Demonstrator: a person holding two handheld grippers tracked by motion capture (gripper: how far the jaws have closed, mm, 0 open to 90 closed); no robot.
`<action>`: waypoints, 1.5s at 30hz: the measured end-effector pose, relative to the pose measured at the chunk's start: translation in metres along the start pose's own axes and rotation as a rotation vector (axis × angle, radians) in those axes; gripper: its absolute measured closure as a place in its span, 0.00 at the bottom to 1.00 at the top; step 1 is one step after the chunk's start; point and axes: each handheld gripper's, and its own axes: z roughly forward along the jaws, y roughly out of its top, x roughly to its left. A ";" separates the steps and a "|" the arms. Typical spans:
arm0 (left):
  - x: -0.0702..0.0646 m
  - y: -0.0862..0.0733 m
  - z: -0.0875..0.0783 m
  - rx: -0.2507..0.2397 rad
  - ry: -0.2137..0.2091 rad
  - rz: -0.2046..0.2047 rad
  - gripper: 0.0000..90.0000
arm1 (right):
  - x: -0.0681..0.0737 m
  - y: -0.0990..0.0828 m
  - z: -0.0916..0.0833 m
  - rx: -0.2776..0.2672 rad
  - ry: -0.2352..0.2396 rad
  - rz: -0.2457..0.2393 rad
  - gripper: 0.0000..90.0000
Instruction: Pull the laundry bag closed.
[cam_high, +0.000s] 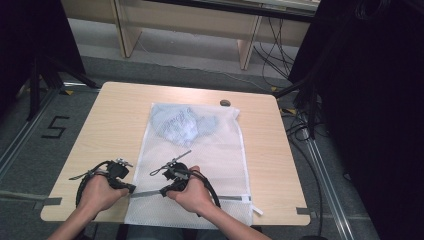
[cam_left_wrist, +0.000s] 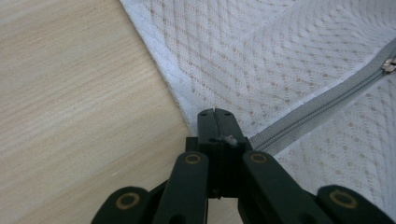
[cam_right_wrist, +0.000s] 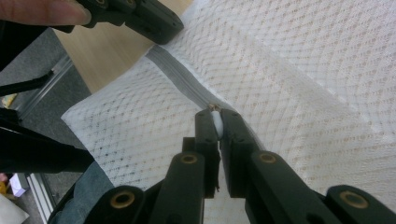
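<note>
A white mesh bag (cam_high: 215, 150) lies flat on the wooden table (cam_high: 115, 125) with a light blue garment (cam_high: 181, 125) inside near its far end. A grey zipper (cam_high: 146, 193) runs along the bag's near edge. My left gripper (cam_high: 131, 190) is shut at the zipper's left end, pinching the bag's edge (cam_left_wrist: 215, 112). To its right, my right gripper (cam_high: 162, 191) is shut on the white zipper pull (cam_right_wrist: 217, 122), jaws pointing down onto the zipper (cam_right_wrist: 177, 74). In the left gripper view the zipper (cam_left_wrist: 322, 105) stretches away to the metal slider (cam_left_wrist: 389, 64).
A small dark round object (cam_high: 225, 103) sits at the table's far edge by the bag's corner. A white tag (cam_high: 257, 210) hangs at the zipper's right end. The bag's near edge overhangs the table front. Cables (cam_high: 300, 125) lie on the floor to the right.
</note>
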 end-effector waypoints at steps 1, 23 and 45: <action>0.000 0.000 0.000 -0.001 0.000 -0.001 1.00 | 0.000 0.000 0.000 -0.001 0.003 -0.002 0.97; 0.000 0.000 0.000 -0.004 0.000 0.000 1.00 | -0.002 -0.005 -0.009 -0.021 0.016 0.035 0.97; 0.000 0.000 0.000 0.001 0.002 -0.001 1.00 | -0.012 -0.010 -0.015 -0.011 0.001 0.038 0.97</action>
